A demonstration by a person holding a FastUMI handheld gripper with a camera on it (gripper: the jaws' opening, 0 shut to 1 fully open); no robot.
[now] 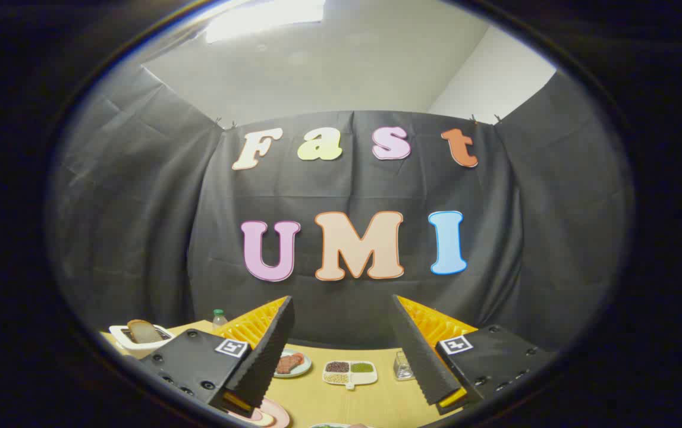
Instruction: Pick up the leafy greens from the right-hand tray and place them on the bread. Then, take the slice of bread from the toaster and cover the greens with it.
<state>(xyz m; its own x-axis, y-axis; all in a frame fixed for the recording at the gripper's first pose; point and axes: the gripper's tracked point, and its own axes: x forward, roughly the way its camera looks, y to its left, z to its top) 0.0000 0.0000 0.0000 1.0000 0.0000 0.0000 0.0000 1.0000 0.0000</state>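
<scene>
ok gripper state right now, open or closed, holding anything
gripper: open, fingers spread wide with nothing between them, raised above the table; the divided dish lies beyond them.

Cloth-walled booth, seemingly staged kitchen

Tongs held level above table, fingers spread wide apart, nothing between them

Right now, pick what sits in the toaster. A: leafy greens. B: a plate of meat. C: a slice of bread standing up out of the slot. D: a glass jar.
C: a bread slice stands up out of the white toaster, beyond the open gripper.
</scene>
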